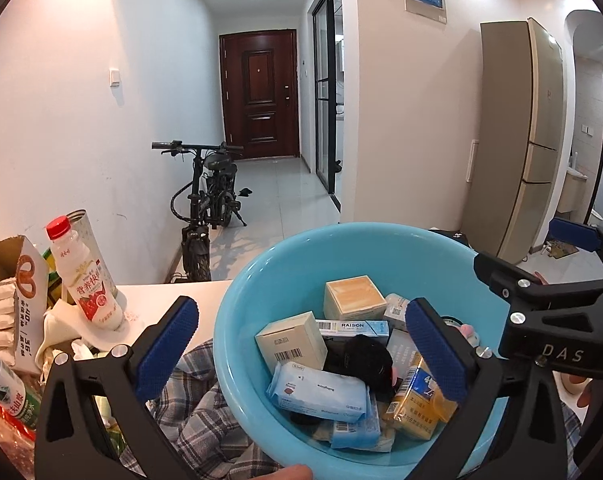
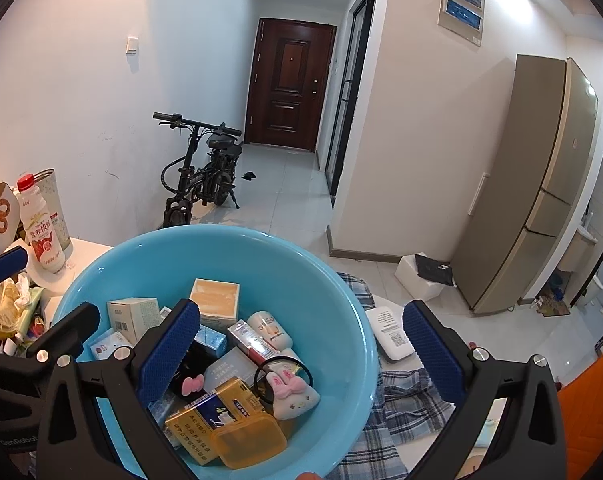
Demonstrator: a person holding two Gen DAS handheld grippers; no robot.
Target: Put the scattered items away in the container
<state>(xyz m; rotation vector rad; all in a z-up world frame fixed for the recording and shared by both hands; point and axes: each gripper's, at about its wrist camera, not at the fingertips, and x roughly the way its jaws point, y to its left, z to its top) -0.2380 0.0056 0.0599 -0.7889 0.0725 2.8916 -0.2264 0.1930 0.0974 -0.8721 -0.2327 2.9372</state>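
Now | both hand-held grippers, left [image 1: 301,350] and right [image 2: 301,344], spread wide, empty above the blue basin [image 1: 237,320] of boxes on the desk [image 1: 173,292] | I judge: between picks | next: white box [image 2: 389,332] beside the rim.

A black folding bicycle [image 1: 207,200] stands against the left wall of the hallway, with a dark red door [image 1: 259,94] shut at the far end. A tall beige refrigerator [image 1: 521,136] stands to the right. On the floor near it, a white box [image 2: 421,282] carries a black item.
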